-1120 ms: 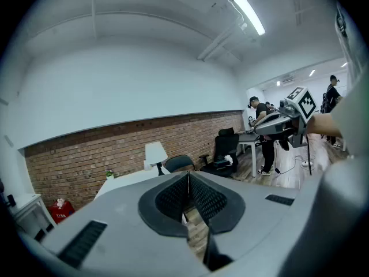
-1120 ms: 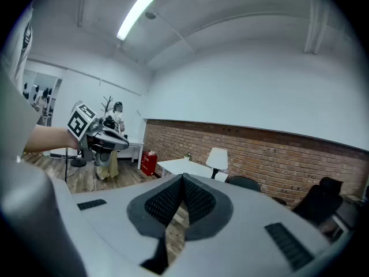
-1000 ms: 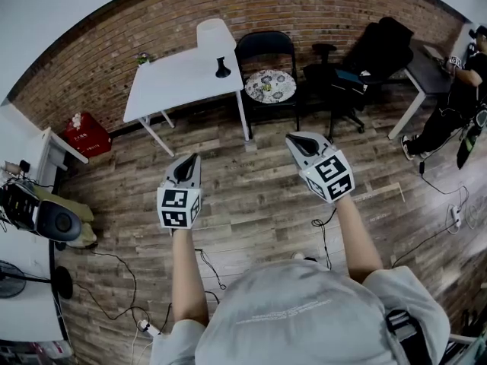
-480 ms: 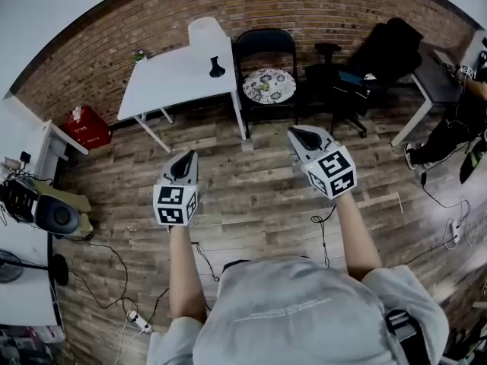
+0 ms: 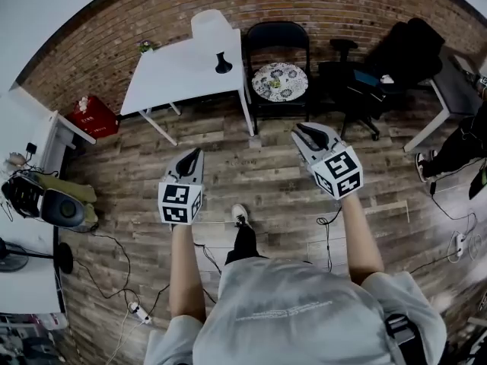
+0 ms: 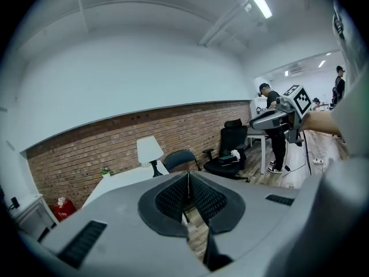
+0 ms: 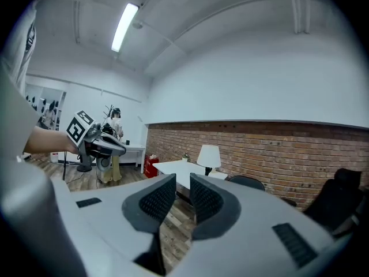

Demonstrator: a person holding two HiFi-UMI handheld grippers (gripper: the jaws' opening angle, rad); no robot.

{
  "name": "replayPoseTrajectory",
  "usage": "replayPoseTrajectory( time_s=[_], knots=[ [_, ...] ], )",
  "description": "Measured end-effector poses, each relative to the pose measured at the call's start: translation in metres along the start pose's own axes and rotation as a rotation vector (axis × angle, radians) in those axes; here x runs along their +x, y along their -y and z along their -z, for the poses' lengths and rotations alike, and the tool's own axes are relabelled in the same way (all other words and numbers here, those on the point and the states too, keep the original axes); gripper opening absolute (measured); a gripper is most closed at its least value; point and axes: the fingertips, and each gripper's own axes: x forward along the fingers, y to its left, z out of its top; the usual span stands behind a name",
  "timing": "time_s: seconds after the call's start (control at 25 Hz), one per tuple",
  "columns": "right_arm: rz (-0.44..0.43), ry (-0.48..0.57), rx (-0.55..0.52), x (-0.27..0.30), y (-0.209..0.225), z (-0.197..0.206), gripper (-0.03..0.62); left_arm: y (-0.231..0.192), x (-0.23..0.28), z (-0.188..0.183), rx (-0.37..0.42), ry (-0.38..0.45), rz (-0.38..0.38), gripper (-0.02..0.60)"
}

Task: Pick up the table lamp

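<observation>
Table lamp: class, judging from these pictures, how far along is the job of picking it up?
Done: nothing yet. The table lamp stands untouched on the white table. In hand: both grippers are held over the wood floor, well short of the table. The left gripper has its jaws together, the right gripper slightly apart; both are empty. Left: approach, grasp, lift.

Brick-walled workroom, plank floor

A red brick wall (image 5: 327, 2) runs behind a white table (image 5: 171, 78), a black folding chair (image 5: 278, 40) (a round patterned cushion (image 5: 279, 80) lies on its seat) and a black office chair (image 5: 384, 52). The floor (image 5: 259, 196) is dark wood plank. Above the brick the upper wall (image 6: 132, 79) is white, and a tube light (image 7: 125, 26) glows on the ceiling.
</observation>
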Motion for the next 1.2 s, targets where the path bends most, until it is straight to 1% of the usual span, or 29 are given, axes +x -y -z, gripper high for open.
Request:
replayPoseTrajectory(
  time_s=[0.08, 0.16, 0.28, 0.6, 0.76, 0.96, 1.2],
  knots=[
    [-0.001, -0.007, -0.004, 0.021, 0.008, 0.0, 0.091, -0.014, 0.023, 0.005, -0.008, 0.001, 0.01, 0.014],
    [0.007, -0.022, -0.002, 0.04, 0.018, 0.003, 0.108, -0.025, 0.051, 0.01, -0.015, 0.0, 0.036, 0.014],
    [0.019, -0.046, 0.005, 0.078, 0.037, 0.005, 0.137, -0.049, 0.095, 0.013, -0.007, -0.005, 0.071, 0.014],
    [0.045, -0.056, 0.038, 0.208, 0.081, -0.024, 0.182, -0.158, 0.19, 0.003, -0.007, -0.003, 0.106, 0.014],
    [0.046, -0.067, 0.044, 0.256, 0.095, -0.033, 0.193, -0.198, 0.223, 0.003, -0.018, -0.006, 0.115, 0.014],
    [0.054, -0.079, 0.054, 0.302, 0.112, -0.033, 0.216, -0.228, 0.255, 0.01, -0.029, -0.013, 0.128, 0.014],
    [0.042, -0.102, 0.074, 0.359, 0.12, -0.031, 0.235, -0.267, 0.283, 0.023, -0.047, -0.033, 0.139, 0.014]
  ],
)
